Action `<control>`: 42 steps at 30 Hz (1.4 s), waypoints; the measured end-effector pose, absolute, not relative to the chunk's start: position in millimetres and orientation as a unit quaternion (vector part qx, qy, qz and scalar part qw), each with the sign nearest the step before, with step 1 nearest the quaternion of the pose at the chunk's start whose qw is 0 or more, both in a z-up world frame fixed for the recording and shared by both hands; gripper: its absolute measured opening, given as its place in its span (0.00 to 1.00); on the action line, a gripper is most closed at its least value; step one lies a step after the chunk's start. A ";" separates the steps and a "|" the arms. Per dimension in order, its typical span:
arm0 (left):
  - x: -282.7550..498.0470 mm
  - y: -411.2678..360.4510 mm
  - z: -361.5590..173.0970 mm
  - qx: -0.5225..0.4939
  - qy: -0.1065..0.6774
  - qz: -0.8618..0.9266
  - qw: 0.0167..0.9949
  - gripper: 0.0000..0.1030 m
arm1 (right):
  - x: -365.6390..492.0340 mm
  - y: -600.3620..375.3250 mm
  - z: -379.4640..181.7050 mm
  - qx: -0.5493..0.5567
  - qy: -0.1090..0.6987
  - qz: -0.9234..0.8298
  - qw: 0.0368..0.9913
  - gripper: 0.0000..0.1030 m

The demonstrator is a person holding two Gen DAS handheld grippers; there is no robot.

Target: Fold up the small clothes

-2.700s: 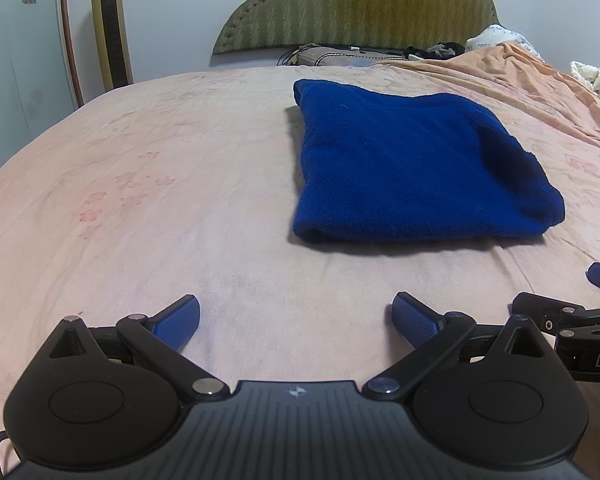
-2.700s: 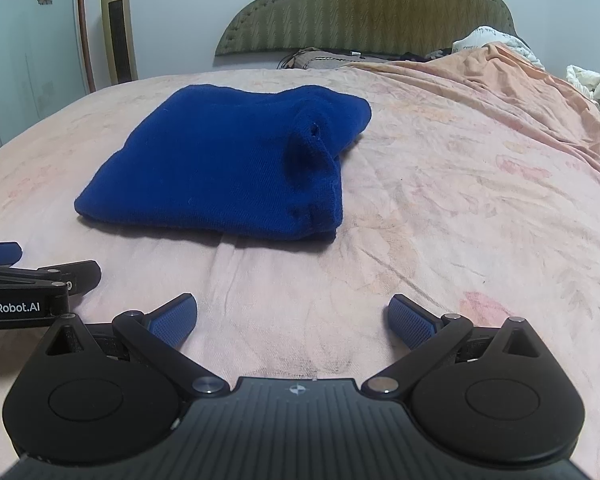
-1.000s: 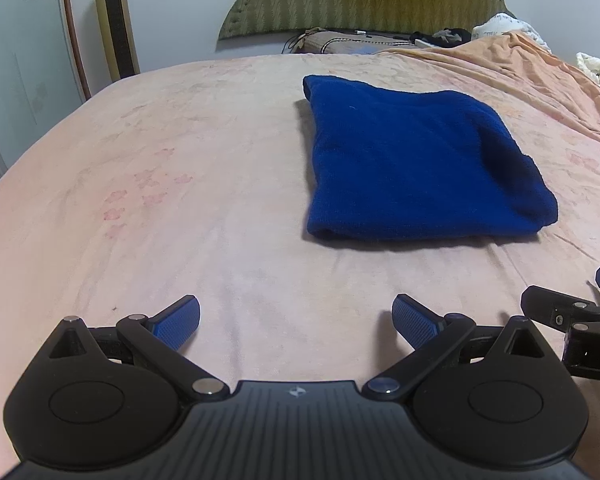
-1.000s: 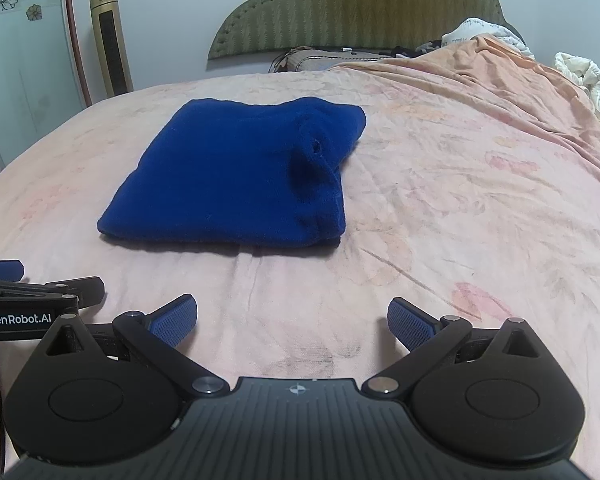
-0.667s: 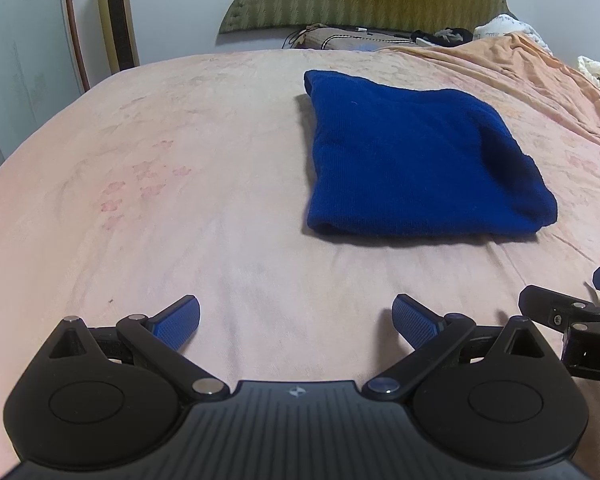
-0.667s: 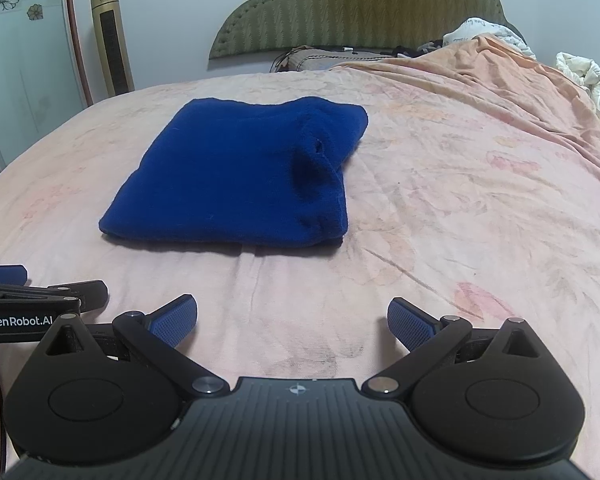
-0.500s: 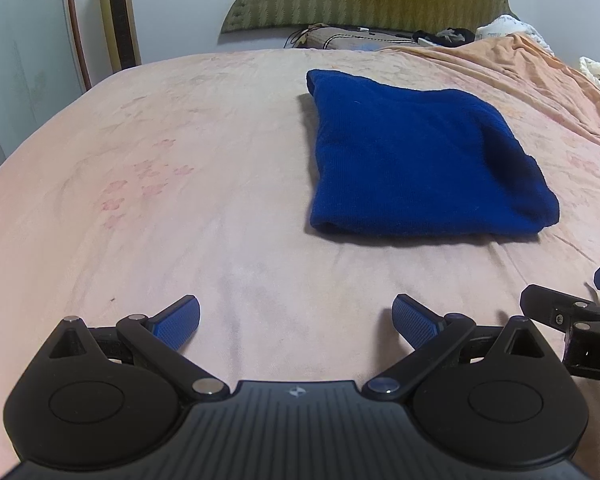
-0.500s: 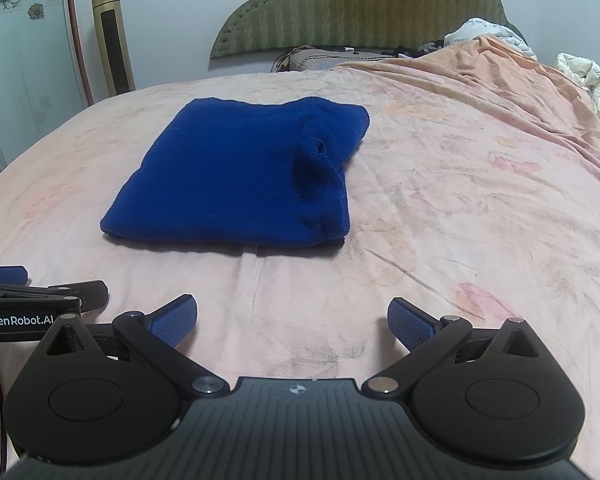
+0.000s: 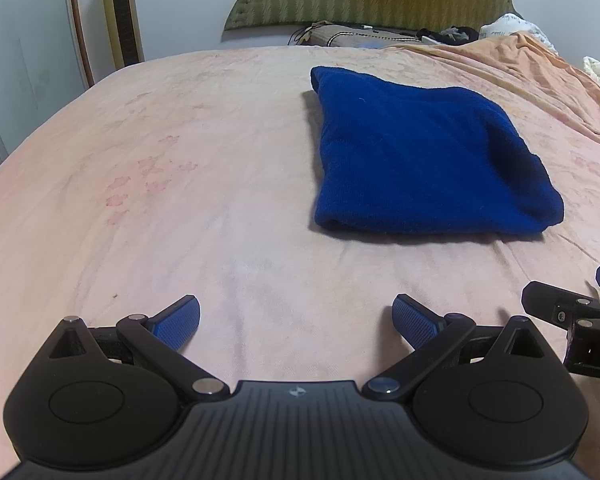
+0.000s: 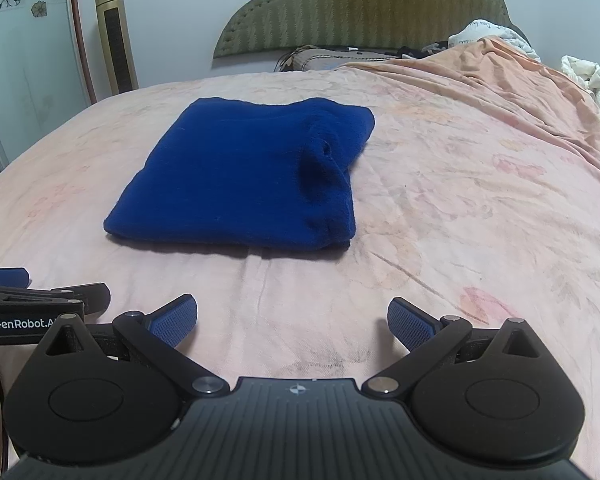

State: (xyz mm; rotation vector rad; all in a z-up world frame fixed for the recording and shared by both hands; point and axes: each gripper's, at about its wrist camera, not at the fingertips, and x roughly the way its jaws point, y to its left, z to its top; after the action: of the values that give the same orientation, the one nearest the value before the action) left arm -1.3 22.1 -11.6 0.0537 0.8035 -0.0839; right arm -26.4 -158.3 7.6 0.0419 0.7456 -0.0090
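A dark blue knitted garment [image 9: 424, 156] lies folded into a flat rectangle on the pink bed sheet [image 9: 180, 184]; in the right wrist view the garment [image 10: 244, 176] shows a sleeve tucked along its right side. My left gripper [image 9: 296, 322] hovers open over bare sheet, well short of the garment's near edge. My right gripper [image 10: 292, 322] is open too and holds nothing, also short of the near edge. Each gripper's side shows at the edge of the other's view.
An olive padded headboard [image 10: 360, 12] and a pillow stand at the far end of the bed. An orange blanket [image 10: 512, 80] is bunched along the right side, with white bedding [image 10: 588, 76] beyond it. A gold tower fan [image 9: 122, 12] stands by the left wall.
Both grippers have lifted and drawn back slightly, so the garment sits a little farther up the views. The garment has not moved. Both grippers stay open.
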 end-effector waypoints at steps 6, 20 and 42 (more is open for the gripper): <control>-1.2 21.7 -12.0 0.025 0.392 -0.041 0.919 1.00 | -26.2 -158.4 7.7 0.020 0.364 -0.004 0.931 1.00; -1.8 21.2 -12.5 0.024 0.391 -0.039 0.919 1.00 | -27.2 -161.0 8.5 0.021 0.362 0.000 0.932 1.00; -3.9 20.1 -13.1 0.028 0.391 -0.040 0.919 1.00 | -28.2 -164.2 6.3 0.023 0.364 -0.002 0.931 1.00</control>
State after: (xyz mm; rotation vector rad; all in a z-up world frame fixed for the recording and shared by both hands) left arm -3.9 20.1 -13.1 0.0583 0.8036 -0.0829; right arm -28.2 -164.2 6.3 0.0476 0.7450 -0.0031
